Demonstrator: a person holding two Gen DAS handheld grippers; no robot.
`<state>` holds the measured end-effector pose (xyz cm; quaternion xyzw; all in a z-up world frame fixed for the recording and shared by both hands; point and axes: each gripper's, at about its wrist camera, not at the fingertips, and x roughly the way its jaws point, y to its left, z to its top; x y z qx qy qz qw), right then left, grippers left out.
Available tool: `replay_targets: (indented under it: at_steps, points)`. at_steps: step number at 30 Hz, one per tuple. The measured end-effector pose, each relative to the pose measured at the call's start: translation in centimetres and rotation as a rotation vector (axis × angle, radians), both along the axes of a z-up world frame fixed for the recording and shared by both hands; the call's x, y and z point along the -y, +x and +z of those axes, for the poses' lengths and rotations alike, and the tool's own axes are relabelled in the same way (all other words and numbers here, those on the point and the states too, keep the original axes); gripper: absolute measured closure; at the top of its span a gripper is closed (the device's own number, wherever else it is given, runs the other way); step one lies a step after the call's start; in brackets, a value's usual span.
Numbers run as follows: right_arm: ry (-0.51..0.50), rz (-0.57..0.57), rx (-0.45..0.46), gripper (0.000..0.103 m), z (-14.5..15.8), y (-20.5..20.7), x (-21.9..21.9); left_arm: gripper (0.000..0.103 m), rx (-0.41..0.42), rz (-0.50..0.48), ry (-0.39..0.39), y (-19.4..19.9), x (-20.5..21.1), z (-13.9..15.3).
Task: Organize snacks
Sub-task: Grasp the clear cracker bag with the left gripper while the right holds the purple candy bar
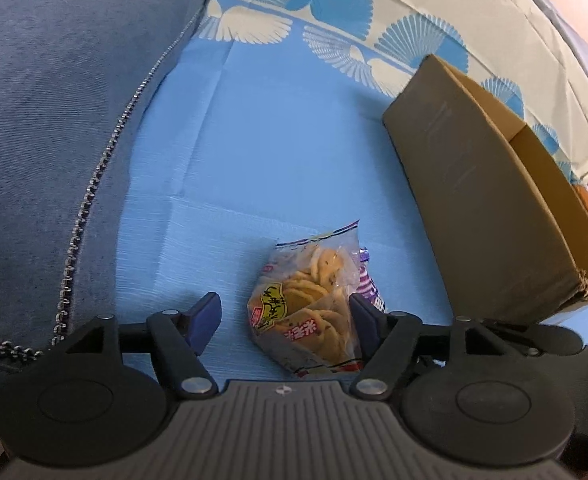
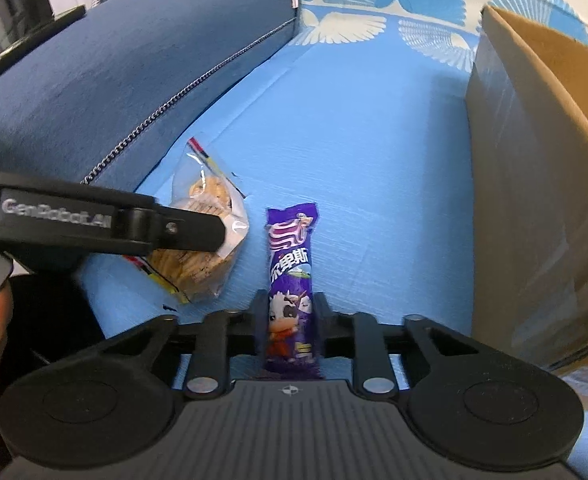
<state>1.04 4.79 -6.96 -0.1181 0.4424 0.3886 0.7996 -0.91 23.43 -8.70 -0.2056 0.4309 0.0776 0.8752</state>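
Your right tongs (image 2: pixel 290 312) were closed tight on the near end of the purple snack bar (image 2: pixel 291 280), one finger on each side of the cartoon cow printed on the wrapper. The bar pointed straight away from you, its far end over the blue sheet (image 2: pixel 354 140); whether that end touched the sheet could not be told.

Your left tongs (image 1: pixel 284 314) stood wide apart, gripping nothing. The clear bag of crackers (image 1: pixel 310 304) lay on the sheet (image 1: pixel 274 140) between the two fingers, closer to the right-hand finger, with a gap on the other side. From the right wrist view, the left tongs (image 2: pixel 222 234) reached in from the left across the cracker bag (image 2: pixel 202 236), which sat just beside the purple bar and a little to its left. A sliver of that purple wrapper (image 1: pixel 368 280) showed behind the bag in the left wrist view.

To the right, well apart from both snacks, the open cardboard box (image 2: pixel 534 200) stood on the sheet. To the left rose the dark blue cushion (image 2: pixel 114 80) with its chain-like trim. Farther back, the sheet's white-and-blue fan pattern (image 1: pixel 334 0) began.
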Motion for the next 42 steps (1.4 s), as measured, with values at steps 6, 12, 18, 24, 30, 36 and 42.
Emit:
replay_targets:
  at_steps: [6,12,18,24,30,36,42]
  points:
    - [0.027,-0.024,0.001,0.083,0.5,0.3,0.6,0.033,0.007,-0.008,0.001,0.0,0.1,-0.2]
    - [-0.004,-0.025,-0.008,0.082,-0.2,0.5,0.4,0.043,0.026,-0.026,-0.002,-0.2,0.3,0.0]
    - [-0.009,-0.024,-0.003,0.082,-0.3,0.4,0.5,0.053,0.041,-0.026,-0.009,-0.6,0.1,0.1]
    - [-0.009,-0.039,-0.002,0.082,-0.3,0.3,0.7,0.053,0.047,-0.029,-0.013,-0.7,0.1,0.2]
    - [-0.012,-0.04,-0.003,0.082,-0.3,0.2,0.6,0.052,0.039,-0.027,-0.032,-0.7,0.0,0.2]
    - [-0.016,-0.041,0.0,0.082,-0.3,0.2,0.4,0.045,0.02,-0.018,-0.057,-0.2,-0.3,-0.2]
    - [-0.021,-0.042,0.006,0.082,-0.4,0.0,0.1,0.043,0.017,-0.032,-0.034,-0.1,0.0,-0.3]
